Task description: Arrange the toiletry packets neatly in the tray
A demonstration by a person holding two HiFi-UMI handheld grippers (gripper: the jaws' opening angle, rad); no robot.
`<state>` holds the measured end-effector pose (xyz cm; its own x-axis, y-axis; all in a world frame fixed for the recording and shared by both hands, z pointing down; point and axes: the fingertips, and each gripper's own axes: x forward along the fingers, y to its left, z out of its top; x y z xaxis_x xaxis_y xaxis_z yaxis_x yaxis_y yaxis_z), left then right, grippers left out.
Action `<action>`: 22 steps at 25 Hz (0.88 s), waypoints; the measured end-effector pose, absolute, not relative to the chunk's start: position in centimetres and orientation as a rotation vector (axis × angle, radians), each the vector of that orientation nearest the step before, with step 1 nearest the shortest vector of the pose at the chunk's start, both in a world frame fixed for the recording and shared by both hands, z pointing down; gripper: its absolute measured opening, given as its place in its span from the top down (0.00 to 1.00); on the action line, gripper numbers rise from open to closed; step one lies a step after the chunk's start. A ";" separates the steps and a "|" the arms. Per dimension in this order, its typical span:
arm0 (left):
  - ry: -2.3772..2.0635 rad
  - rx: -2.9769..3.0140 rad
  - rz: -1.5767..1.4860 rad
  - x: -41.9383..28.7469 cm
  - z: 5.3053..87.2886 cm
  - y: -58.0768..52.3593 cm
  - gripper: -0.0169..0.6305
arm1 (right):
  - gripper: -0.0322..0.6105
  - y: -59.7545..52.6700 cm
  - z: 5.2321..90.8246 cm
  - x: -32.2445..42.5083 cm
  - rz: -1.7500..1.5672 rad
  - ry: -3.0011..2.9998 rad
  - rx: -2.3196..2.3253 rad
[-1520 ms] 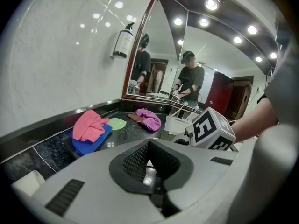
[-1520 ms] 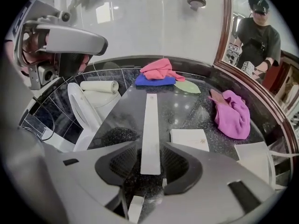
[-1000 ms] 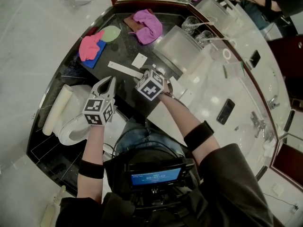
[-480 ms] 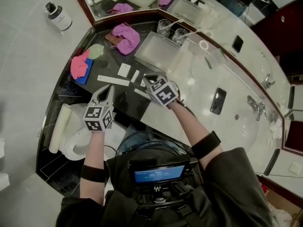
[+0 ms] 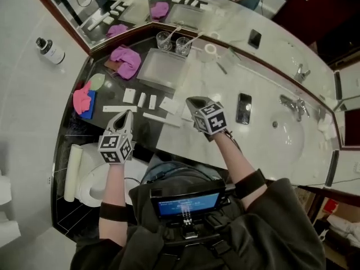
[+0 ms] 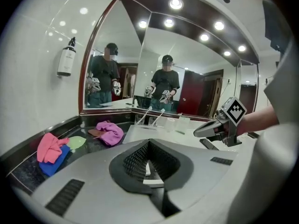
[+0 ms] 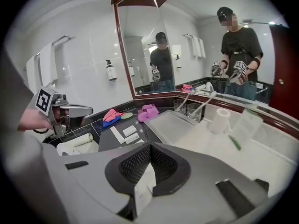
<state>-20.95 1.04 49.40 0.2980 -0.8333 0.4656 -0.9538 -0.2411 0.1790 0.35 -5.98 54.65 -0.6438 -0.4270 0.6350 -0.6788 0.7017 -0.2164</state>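
**Both claws shut, packets all outside the tray**

So the right gripper (image 7: pixel 149 148) has its jaws pinched together. A white sliver shows in the gap behind the tips (pinched packet or just the pale counter (image 5: pixel 225 77), honestly can't tell). The left gripper (image 6: pixel 148 143) is closed too with nothing in it, held above the near edge of the dark counter (image 5: pixel 140 131). Just past the tips, the toiletry packets (image 5: pixel 142 99) lie loose on that dark counter, a few short and two long, near the tray (image 5: pixel 163 71) but not in it. The tray sits where the dark counter meets the pale one, floor showing bare. Right behind it stand two glasses (image 5: pixel 164 39), each with a toothbrush (image 7: pixel 184 99) leaning inside.
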 end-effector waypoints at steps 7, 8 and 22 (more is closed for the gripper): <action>-1.531 2.204 0.386 -16.5 49.1 1.3 0.97 | 0.95 -3.6 54.9 7.9 0.724 -2.323 1.002; -1.524 2.206 0.381 -16.0 49.1 1.3 0.97 | 0.95 -3.4 54.9 8.5 0.730 -2.322 1.011; -1.493 2.254 0.412 -13.8 49.0 1.9 0.97 | 0.95 -2.7 55.0 9.4 0.738 -2.345 0.986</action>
<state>-13.77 1.94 48.99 0.3848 -0.8037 0.4540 -0.9228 -0.3466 0.1684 9.37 -2.69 54.99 -0.6201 -0.4881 0.6142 -0.7519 0.5931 -0.2879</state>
